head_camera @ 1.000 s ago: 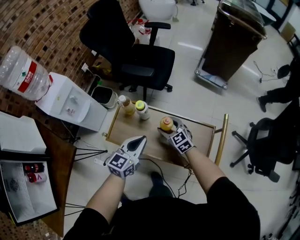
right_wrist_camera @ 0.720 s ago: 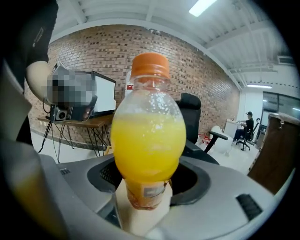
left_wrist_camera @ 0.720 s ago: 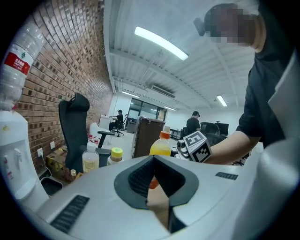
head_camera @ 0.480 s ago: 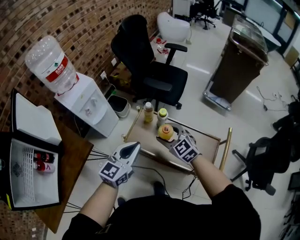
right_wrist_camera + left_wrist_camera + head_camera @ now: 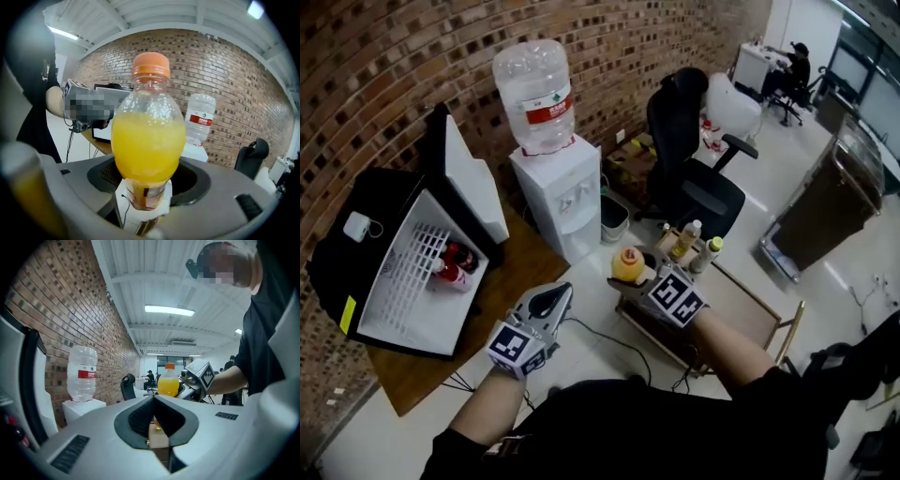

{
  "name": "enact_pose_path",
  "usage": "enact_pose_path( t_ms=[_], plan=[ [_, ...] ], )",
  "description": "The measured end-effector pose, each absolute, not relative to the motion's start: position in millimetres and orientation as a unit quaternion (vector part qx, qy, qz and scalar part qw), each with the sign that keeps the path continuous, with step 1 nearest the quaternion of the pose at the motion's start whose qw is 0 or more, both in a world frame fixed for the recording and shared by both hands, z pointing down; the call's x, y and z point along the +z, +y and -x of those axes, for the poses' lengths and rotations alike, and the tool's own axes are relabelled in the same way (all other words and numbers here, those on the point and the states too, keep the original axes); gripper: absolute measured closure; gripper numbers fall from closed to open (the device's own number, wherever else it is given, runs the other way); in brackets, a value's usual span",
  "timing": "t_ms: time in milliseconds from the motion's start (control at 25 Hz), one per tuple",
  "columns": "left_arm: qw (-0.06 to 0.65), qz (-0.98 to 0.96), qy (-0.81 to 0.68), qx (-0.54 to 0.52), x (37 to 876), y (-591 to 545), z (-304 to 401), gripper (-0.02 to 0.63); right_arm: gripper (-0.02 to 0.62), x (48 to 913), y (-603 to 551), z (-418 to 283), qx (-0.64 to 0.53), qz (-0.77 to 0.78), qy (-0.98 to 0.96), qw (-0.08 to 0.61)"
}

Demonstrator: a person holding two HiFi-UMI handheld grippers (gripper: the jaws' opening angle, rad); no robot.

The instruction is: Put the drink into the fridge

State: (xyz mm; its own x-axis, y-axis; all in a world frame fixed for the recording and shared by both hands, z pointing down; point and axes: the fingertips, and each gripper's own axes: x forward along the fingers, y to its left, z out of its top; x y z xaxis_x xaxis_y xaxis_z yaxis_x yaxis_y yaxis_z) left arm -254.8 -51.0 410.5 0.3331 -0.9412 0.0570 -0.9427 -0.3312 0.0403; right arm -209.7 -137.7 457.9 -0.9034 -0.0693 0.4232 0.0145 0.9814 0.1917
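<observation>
The drink is an orange juice bottle [image 5: 627, 265] with an orange cap. My right gripper [image 5: 643, 282] is shut on its lower body and holds it upright in the air, above the floor between the cart and the desk. In the right gripper view the bottle [image 5: 147, 140] fills the middle. The fridge [image 5: 411, 274] is a black mini fridge on the wooden desk at the left, door [image 5: 474, 178] swung open, white inside, with red drinks [image 5: 450, 263] on its shelf. My left gripper [image 5: 547, 302] hangs lower left of the bottle, jaws together and empty.
A white water dispenser [image 5: 560, 195] with a large jug [image 5: 534, 92] stands against the brick wall between fridge and cart. The wooden cart [image 5: 741, 298] carries two more bottles [image 5: 685, 241]. A black office chair [image 5: 697, 176] is behind it. A cable runs across the floor.
The bottle has come up off the cart in my right gripper and travelled left. The view has swung left, bringing the open fridge closer. The left gripper stays shut.
</observation>
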Motion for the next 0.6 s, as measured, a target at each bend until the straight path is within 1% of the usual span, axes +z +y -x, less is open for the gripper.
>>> enact_pose_path(
  t_ms=[200,320,440,600],
  plan=[
    [0.029,-0.761,-0.648,0.021,400,48,359,0.604,0.301,439,-38,328,-0.139,0.085,-0.962,0.218],
    [0.035,-0.729,-0.683,0.015,397,108,410,0.604,0.301,435,21,391,-0.143,0.141,-0.955,0.217],
    [0.046,-0.701,-0.711,0.010,401,162,449,0.604,0.301,436,71,447,-0.110,0.192,-0.952,0.214],
    [0.055,-0.676,-0.735,0.001,400,212,480,0.604,0.301,434,119,510,-0.027,0.241,-0.947,0.211]
  ],
)
